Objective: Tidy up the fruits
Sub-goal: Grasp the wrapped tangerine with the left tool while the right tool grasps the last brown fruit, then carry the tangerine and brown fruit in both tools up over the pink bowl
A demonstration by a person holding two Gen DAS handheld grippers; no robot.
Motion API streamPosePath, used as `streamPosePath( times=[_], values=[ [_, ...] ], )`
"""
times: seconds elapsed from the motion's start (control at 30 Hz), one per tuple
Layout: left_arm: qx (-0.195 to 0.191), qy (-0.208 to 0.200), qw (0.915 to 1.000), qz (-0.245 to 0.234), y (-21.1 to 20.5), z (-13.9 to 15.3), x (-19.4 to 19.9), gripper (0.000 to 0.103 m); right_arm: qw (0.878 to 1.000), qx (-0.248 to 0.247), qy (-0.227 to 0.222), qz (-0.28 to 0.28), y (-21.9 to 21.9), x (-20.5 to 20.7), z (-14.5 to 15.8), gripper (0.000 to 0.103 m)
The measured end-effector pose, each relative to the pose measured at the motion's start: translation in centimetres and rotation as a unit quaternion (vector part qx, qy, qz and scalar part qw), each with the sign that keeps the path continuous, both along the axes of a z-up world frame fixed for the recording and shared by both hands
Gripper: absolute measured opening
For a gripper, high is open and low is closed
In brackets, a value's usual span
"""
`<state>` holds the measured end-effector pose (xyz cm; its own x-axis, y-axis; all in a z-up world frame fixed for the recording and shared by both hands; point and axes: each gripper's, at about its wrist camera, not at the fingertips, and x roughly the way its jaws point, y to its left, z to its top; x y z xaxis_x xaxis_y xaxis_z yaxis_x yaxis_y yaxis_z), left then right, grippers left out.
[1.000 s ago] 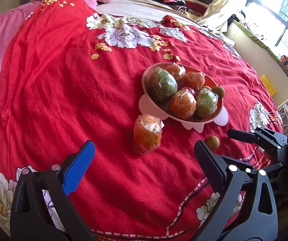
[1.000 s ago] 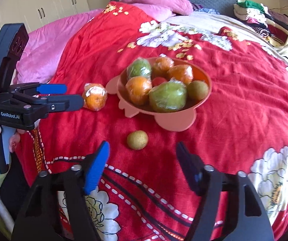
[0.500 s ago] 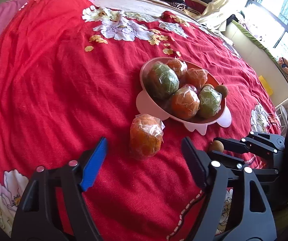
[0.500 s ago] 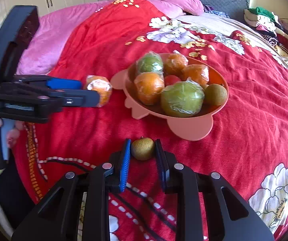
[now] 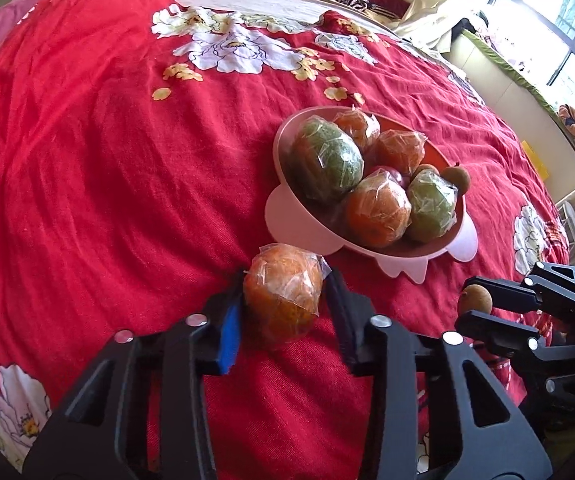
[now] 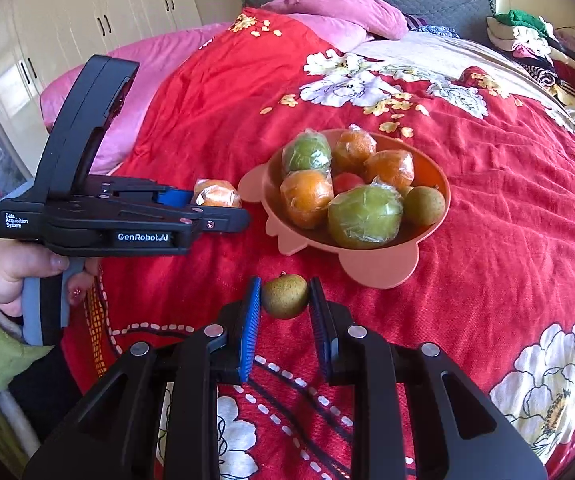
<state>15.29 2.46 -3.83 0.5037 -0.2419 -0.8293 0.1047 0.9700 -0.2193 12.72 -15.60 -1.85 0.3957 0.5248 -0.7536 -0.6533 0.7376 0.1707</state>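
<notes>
We have two stray fruits in hand at the near edge of the bed, both just short of the bowl. The plastic-wrapped orange citrus [image 5: 283, 294] sits on the red floral bedspread [image 5: 99, 168], and our left gripper [image 5: 285, 300] has just been closing around it; its blue pad and black pad now press the crinkled wrap on either side, so we judge it pinched, though the fruit's underside rests on the cloth. The small brown-green round fruit with a short stem [image 6: 285, 295] lies between the ridged pads of our right gripper [image 6: 285, 300], which is clamped firmly on its flanks.

Both grippers come in at a downward slant, which lets the pads straddle each fruit's widest part without digging into the soft bedding. Just beyond stands the pink scalloped plastic bowl [image 6: 371, 268], already holding wrapped orange and green citrus, a red fruit and another brown one. It is nearly full, so we judge each piece will need a gap chosen with care. In the right view a hand in a green sleeve [image 6: 11, 276] grips the left tool's handle.
</notes>
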Motion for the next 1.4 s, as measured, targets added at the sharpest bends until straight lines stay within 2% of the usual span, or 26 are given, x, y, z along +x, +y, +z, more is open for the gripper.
streamPosePath(
  times=[0.07, 0.37, 0.67, 1.1, 1.4],
  values=[
    [-0.009, -0.002, 1.0, -0.004, 0.1, 0.5, -0.2, 0.026, 1.0, 0.003, -0.003, -0.001, -0.1, 0.1, 0.3, 0.023],
    [-0.025, -0.023, 0.9993, -0.016, -0.6, 2.6, -0.5, 0.026, 1.0, 0.015, -0.014, -0.01, -0.8, 0.6, 1.5, 0.023],
    [-0.023, -0.041, 0.9982, -0.038, -2.7, 4.6, 1.5, 0.026, 0.999, 0.024, -0.034, -0.026, -2.0, 1.6, 3.0, 0.023],
    [-0.028, -0.025, 0.9976, -0.057, -5.1, 4.1, 6.4, 0.026, 0.997, 0.017, -0.056, -0.044, -3.3, 4.1, 3.6, 0.023],
    [-0.039, -0.015, 0.9976, -0.055, -5.0, 3.4, 7.9, 0.026, 0.998, 0.008, -0.056, -0.04, -2.7, 5.5, 2.9, 0.023]
  ],
)
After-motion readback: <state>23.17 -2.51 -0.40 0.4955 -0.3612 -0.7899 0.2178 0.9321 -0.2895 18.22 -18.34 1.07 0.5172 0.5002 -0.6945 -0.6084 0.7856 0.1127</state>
